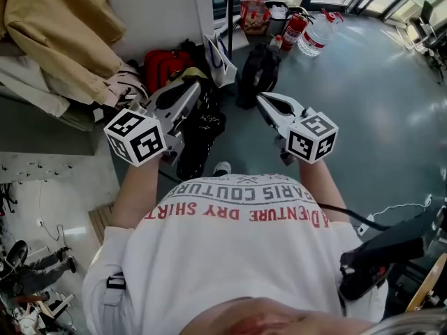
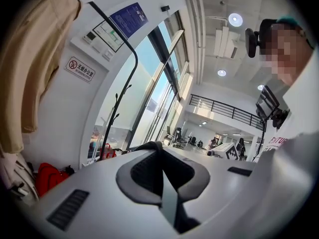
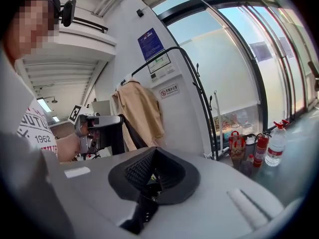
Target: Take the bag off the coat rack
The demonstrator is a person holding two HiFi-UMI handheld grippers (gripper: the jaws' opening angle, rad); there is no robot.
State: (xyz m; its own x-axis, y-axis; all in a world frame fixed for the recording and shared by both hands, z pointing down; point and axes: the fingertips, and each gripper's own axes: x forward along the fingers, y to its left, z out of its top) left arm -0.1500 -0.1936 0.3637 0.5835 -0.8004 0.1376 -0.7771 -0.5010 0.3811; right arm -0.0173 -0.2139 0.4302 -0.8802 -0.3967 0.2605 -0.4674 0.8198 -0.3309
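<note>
A black bag hangs under my left gripper, away from the coat rack, and shows beside that gripper in the right gripper view as the black bag. The left gripper is shut, with the bag's black strap lying over its tips. My right gripper is level with it to the right, and the right gripper is shut with nothing in it. The black coat rack curves up by the white wall, with a beige coat hanging on it.
The beige coat and light clothes fill the upper left. On the floor ahead are a red bag, a black backpack, a red patterned tote, a fire extinguisher and a water bottle. Glass walls run behind them.
</note>
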